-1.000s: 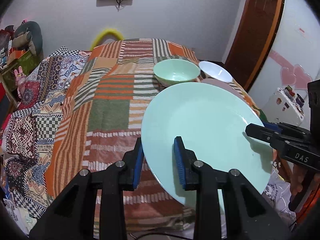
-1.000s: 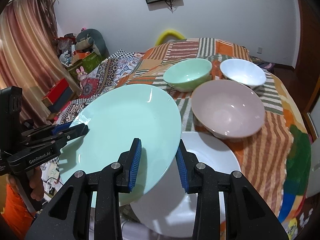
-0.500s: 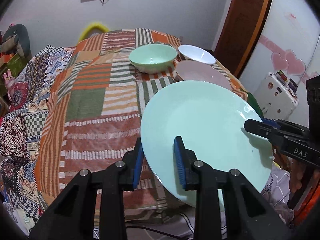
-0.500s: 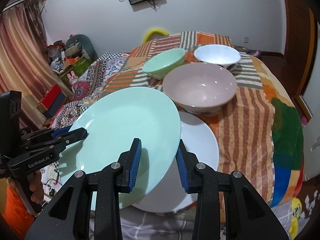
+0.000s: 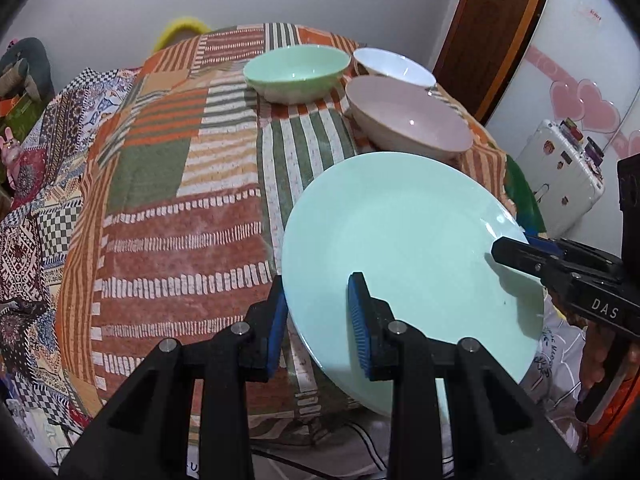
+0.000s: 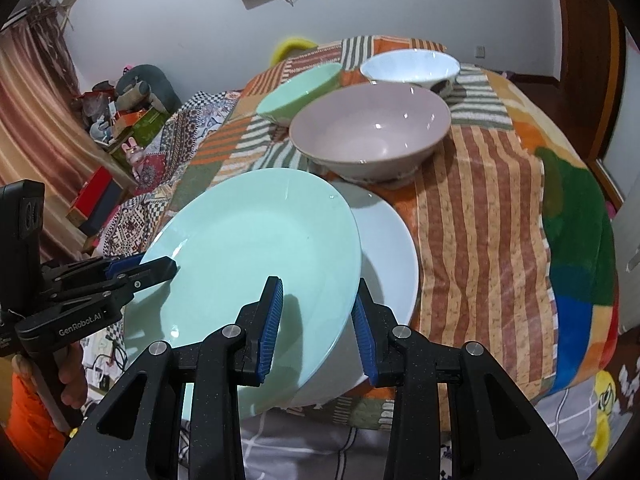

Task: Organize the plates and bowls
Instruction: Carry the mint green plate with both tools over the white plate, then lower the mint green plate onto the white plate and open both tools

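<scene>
A mint green plate [image 5: 408,248] is held above the table's front edge, gripped at both sides. My left gripper [image 5: 316,320] is shut on its left rim and my right gripper [image 6: 316,316] is shut on its right rim. The plate also shows in the right wrist view [image 6: 256,256], overlapping a white plate [image 6: 388,248] that lies on the cloth beneath it. Behind stand a pink bowl [image 6: 372,132], a green bowl [image 5: 296,70] and a white bowl [image 6: 408,66].
The table wears a patchwork striped cloth [image 5: 168,184]. A wooden door [image 5: 496,28] and a white suitcase [image 5: 560,176] stand to the right. Clutter and toys [image 6: 128,96] sit at the left by a curtain.
Both grippers have carried the green plate toward the table; the bowls look nearer. The plate now overlaps the white plate more.
</scene>
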Action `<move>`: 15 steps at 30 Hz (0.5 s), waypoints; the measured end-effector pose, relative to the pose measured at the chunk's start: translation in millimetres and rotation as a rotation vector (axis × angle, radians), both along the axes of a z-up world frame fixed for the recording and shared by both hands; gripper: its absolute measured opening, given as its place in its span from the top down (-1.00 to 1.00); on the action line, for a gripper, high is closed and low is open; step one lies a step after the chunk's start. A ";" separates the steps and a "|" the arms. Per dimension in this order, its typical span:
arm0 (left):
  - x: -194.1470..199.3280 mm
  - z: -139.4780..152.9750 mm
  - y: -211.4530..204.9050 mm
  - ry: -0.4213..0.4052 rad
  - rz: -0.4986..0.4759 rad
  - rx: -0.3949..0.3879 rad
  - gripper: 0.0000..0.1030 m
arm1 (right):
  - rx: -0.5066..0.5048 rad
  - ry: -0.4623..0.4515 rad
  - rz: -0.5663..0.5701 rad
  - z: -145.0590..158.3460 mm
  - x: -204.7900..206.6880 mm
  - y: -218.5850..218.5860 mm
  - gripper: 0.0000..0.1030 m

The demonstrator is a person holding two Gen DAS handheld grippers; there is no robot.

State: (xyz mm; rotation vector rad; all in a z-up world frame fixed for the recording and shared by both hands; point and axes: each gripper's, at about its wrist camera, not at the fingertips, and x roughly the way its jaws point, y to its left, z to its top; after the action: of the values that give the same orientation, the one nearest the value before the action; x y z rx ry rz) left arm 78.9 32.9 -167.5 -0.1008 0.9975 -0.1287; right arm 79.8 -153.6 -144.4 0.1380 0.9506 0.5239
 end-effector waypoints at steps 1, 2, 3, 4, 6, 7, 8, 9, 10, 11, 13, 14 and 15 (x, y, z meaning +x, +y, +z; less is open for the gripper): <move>1.5 -2.8 -0.2 0.008 -0.001 -0.002 0.42 | 0.000 0.005 -0.002 -1.6 0.1 0.5 0.38; 2.6 -5.0 -0.5 0.014 -0.002 -0.003 0.41 | 0.000 0.012 -0.004 -3.5 0.4 0.1 0.38; 3.9 -7.4 -0.9 0.020 -0.002 -0.004 0.41 | 0.001 0.019 -0.005 -5.4 0.9 -0.7 0.38; 5.2 -9.6 -1.3 0.026 -0.002 -0.005 0.41 | 0.002 0.025 -0.006 -6.8 1.5 -1.6 0.38; 7.9 -12.9 -1.8 0.033 -0.003 -0.007 0.42 | 0.000 0.031 -0.007 -7.7 2.5 -2.0 0.38; 9.4 -14.6 -2.2 0.036 -0.003 -0.008 0.42 | -0.001 0.033 -0.008 -8.1 2.9 -2.4 0.38; 10.5 -16.0 -2.1 0.040 -0.004 -0.009 0.42 | -0.003 0.036 -0.008 -9.1 3.6 -2.3 0.38; 12.5 -17.8 -2.7 0.045 -0.005 -0.010 0.42 | -0.005 0.038 -0.009 -10.1 4.1 -2.7 0.38; 14.3 -19.7 -3.2 0.049 -0.006 -0.011 0.42 | -0.008 0.042 -0.011 -11.2 4.8 -2.0 0.38; 16.0 -21.1 -3.8 0.053 -0.007 -0.012 0.41 | -0.010 0.045 -0.013 -12.0 6.2 -2.4 0.38; 19.9 -24.4 -5.1 0.059 -0.009 -0.014 0.41 | -0.014 0.050 -0.017 -14.1 8.6 -3.2 0.38; 21.7 -25.9 -5.9 0.061 -0.008 -0.012 0.42 | -0.015 0.053 -0.021 -15.2 9.5 -4.2 0.38; 22.5 -25.9 -6.4 0.060 -0.007 -0.006 0.42 | -0.013 0.057 -0.028 -16.6 10.3 -5.0 0.38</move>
State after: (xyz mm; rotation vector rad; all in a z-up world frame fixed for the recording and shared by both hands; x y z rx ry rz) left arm 101.4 26.5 -193.5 -0.1074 1.0579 -0.1356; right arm 90.1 -158.6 -161.0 0.1545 1.0066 0.4902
